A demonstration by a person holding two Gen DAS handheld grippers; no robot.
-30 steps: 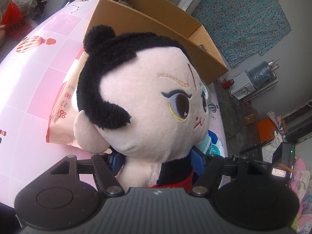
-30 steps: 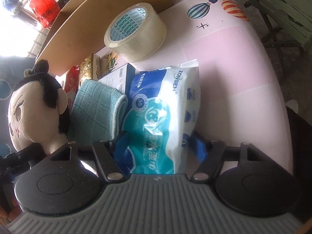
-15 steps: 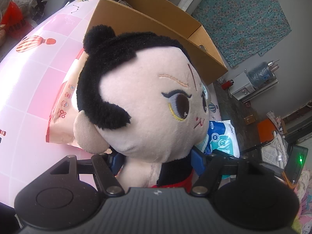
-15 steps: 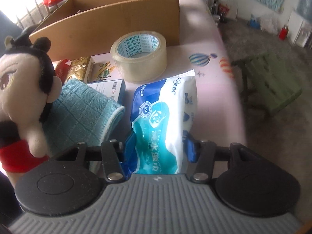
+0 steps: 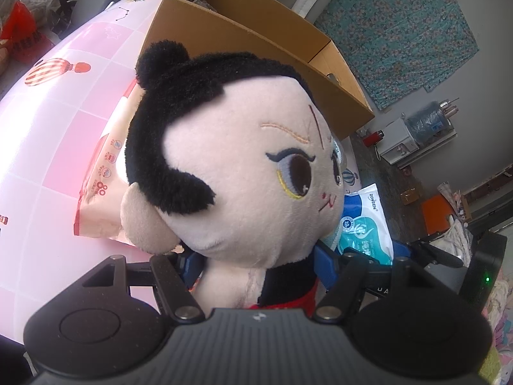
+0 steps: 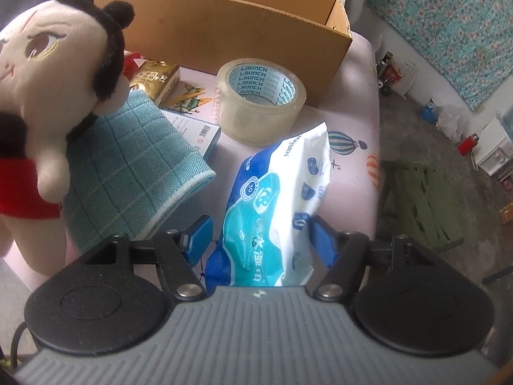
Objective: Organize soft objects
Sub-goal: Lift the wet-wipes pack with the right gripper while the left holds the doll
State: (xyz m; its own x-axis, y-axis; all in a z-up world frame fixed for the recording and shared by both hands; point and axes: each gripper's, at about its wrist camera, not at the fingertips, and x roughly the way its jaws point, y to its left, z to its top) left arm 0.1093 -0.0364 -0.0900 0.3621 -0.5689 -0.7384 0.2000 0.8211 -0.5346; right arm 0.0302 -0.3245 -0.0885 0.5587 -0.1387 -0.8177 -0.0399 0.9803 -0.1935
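A plush doll (image 5: 240,166) with black hair, a pale face and red clothes fills the left wrist view. My left gripper (image 5: 256,263) is shut on its body, just under the head. The right wrist view has the same doll (image 6: 48,73) at its left edge. A blue and white wet wipes pack (image 6: 282,186) stands between the blue pads of my right gripper (image 6: 261,237). Those jaws are opening, and the creased pack still touches both pads. In the left wrist view the wipes pack (image 5: 362,221) shows behind the doll's chin.
An open cardboard box (image 6: 224,25) stands at the back of the pink table (image 6: 362,73). A roll of clear tape (image 6: 259,96), a teal cloth (image 6: 128,160), a gold packet (image 6: 157,77) and a blue box (image 6: 198,131) lie before it. A pink pack (image 5: 102,173) lies behind the doll. A green stool (image 6: 416,199) stands past the table's edge.
My right gripper rolled upright and rose with the wipes pack between its jaws, squeezing it, then easing wider. The doll and left gripper stayed still.
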